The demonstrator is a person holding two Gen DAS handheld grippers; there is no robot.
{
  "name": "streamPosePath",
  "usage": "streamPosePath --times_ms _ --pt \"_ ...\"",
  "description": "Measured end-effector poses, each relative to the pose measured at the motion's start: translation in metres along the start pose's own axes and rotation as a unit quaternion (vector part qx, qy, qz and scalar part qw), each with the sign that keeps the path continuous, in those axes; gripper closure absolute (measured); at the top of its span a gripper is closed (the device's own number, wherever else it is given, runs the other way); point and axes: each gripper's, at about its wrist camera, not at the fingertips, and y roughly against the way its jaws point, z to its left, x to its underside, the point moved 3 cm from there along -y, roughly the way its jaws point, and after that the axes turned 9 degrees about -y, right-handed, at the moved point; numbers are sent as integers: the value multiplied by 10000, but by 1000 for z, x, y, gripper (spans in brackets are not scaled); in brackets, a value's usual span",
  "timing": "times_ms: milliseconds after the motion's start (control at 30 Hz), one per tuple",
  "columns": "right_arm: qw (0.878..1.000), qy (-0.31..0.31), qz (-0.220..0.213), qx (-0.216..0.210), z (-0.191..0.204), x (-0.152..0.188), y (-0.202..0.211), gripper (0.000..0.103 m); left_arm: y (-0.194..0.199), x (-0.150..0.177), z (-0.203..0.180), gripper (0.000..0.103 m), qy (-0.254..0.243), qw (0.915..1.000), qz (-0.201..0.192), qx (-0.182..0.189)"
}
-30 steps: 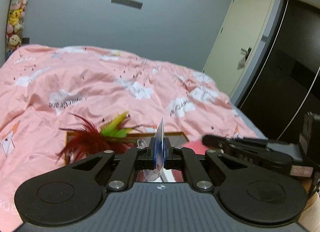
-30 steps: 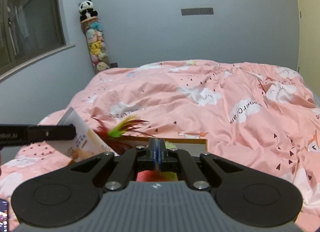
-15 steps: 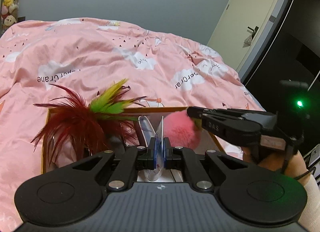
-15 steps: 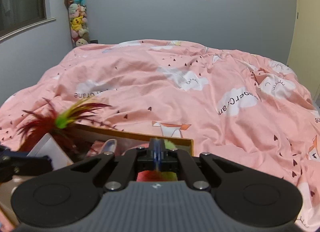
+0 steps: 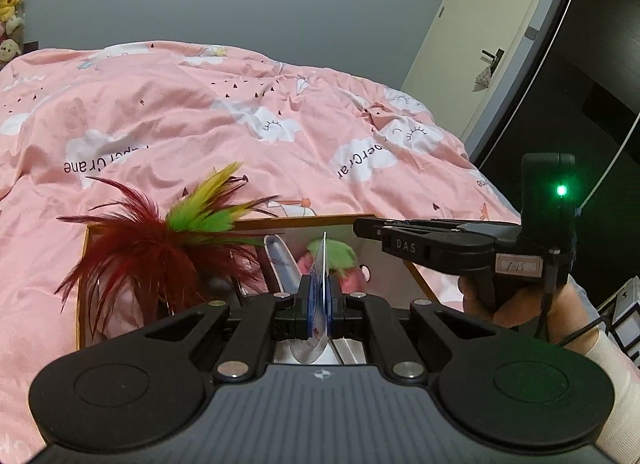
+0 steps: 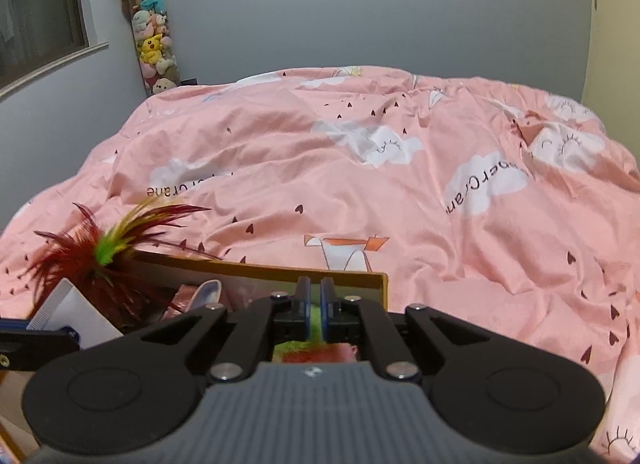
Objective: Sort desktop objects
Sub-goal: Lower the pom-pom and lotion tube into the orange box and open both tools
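Left gripper (image 5: 320, 296) was clamped on a thin packet (image 5: 321, 284), held edge-up over the box (image 5: 280, 222) on the pink duvet (image 5: 240, 123). We saw red-green feathers (image 5: 160, 248) at the box's left, pink-green plush toy (image 5: 340, 260) inside right. Right gripper (image 6: 314, 306) had its jaws slightly apart, gripping nothing, just above the plush toy (image 6: 316, 352).

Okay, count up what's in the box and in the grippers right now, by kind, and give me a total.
Feather toys: 1, red and green feather toy in the cardboard box.
Plush toys: 1, pink and green plush in the box.
Packets: 1, flat packet clamped in the left gripper.
Spoon-like items: 1, pale spoon.
Total: 4.
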Motion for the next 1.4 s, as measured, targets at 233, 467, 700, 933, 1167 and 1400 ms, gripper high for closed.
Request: streamPosePath --times_ms 233,467,700,933,1167,1400 --pt "9968 393 635 268 7 13 -4 97 -4 9 -3 97 -27 9999 156 0" --pt "9914 753 975 435 13 23 -28 99 -16 19 2 97 70 9992 384 -49" --pt "9914 684 1120 33 19 24 -38 99 -26 21 7 97 181 9987 422 -230" --pt "9956 602 724 33 21 22 -12 97 -36 25 5 97 -73 9981 557 -246" --pt "9984 169 532 -122 14 23 18 97 -46 26 -17 97 -1023 9931 497 -283" --pt "9975 -7 688 -150 4 41 31 97 -58 26 -28 97 -1593 9852 570 -287"
